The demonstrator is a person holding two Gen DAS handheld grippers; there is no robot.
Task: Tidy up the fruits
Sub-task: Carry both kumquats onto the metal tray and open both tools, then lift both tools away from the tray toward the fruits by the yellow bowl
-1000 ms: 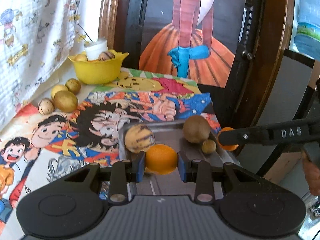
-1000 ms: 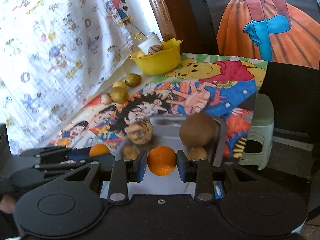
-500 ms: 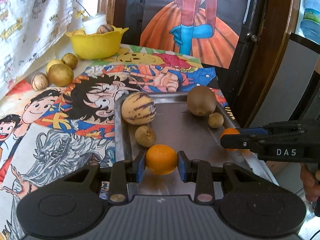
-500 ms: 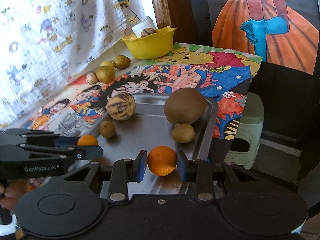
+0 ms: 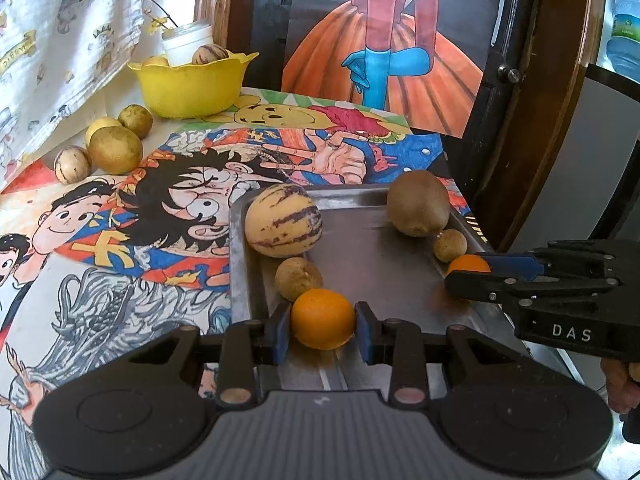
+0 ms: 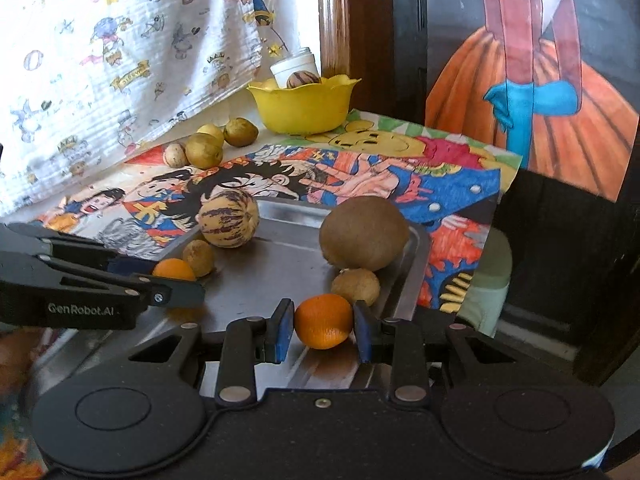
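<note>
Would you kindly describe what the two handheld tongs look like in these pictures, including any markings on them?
Both are matte black plastic. The left tongs and right tongs each have two slim fingers with blue pads on the inner faces, silver rivets at the joints and a wide ribbed body with two round discs. White lettering reads "GenRobot.AI" on the left one's side and "DAS" on the right one's.

daylight comes through the white printed curtain [image 5: 52, 40] at the upper left and lights the table evenly; colours are bright. the dark doorway [image 6: 560, 240] on the right stays dim. the metal tray [image 5: 380, 264] shows soft grey sheen and orange reflections under the fruit, with short, faint shadows. both views bend strongly toward black rounded corners. the centre is sharp; the lower left corner of the right wrist view is smeared, perhaps a hand [image 6: 16, 360], too blurred to tell.
</note>
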